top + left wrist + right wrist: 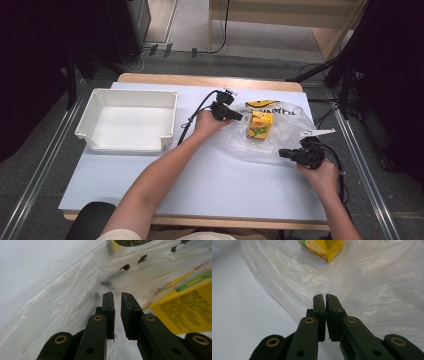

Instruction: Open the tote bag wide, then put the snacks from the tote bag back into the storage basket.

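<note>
My left gripper (117,297) slightly parted, nothing between pads, at plastic bag (280,142) edge mid-table. My right gripper (323,297) nearly clenched, apparently empty. Yellow carton (260,125) inside bag. Film thin, limp, slippery: pinch rim fold. Carton light, stiff.

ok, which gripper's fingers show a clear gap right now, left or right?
The left gripper: daylight shows between its fingers, beside the plastic bag. The right gripper has its fingers nearly touching over the bag.

bag (280,135): clear plastic, crumpled, flat on table | carton (260,125): yellow, upright, inside bag
</note>
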